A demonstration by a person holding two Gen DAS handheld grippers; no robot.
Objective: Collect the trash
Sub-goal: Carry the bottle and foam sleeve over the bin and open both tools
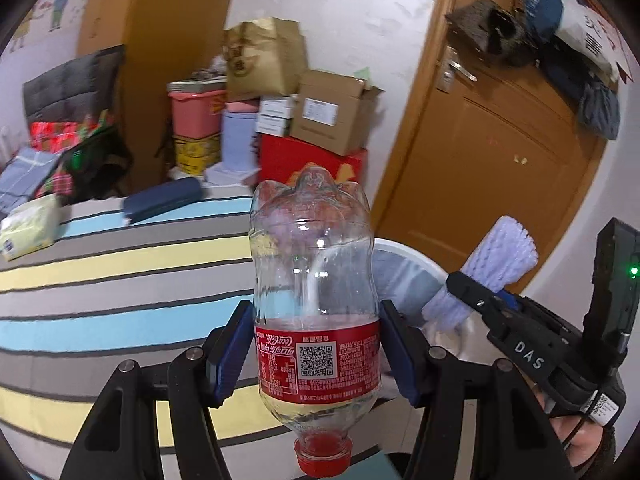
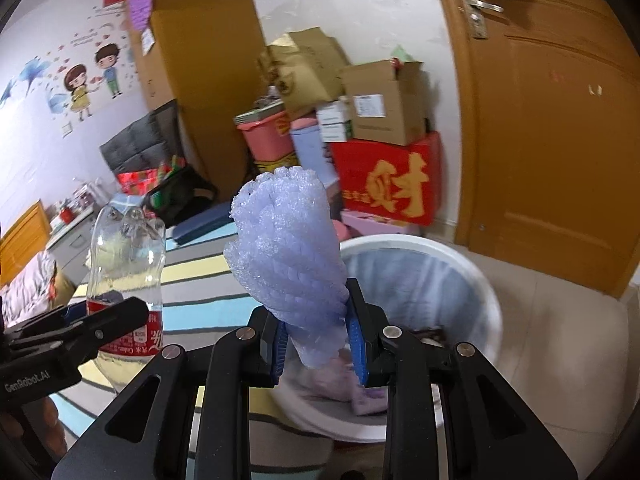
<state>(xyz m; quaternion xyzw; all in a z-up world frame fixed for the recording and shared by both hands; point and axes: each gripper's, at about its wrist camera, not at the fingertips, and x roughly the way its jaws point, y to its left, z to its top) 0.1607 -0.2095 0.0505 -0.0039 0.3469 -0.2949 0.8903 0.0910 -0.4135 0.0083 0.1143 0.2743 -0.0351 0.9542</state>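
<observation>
My left gripper [image 1: 316,356] is shut on an empty clear cola bottle [image 1: 314,280] with a red label, held upside down so its red cap [image 1: 323,458] points toward me. In the right wrist view the same bottle [image 2: 126,280] appears at the left, over the striped bed. My right gripper [image 2: 320,344] is shut on a bunched purple foam net [image 2: 288,256]; it also shows at the right of the left wrist view as the foam net [image 1: 484,276]. A white trash bin [image 2: 460,264] with a plastic liner stands just beyond and below the foam net, with some rubbish inside.
A bed with a striped cover [image 1: 100,280] fills the left. Stacked cardboard boxes [image 2: 384,100], a red box [image 2: 392,184] and a pink tub [image 2: 264,136] stand against the wall behind the bin. A brown door [image 2: 560,140] is on the right, above a tiled floor [image 2: 560,344].
</observation>
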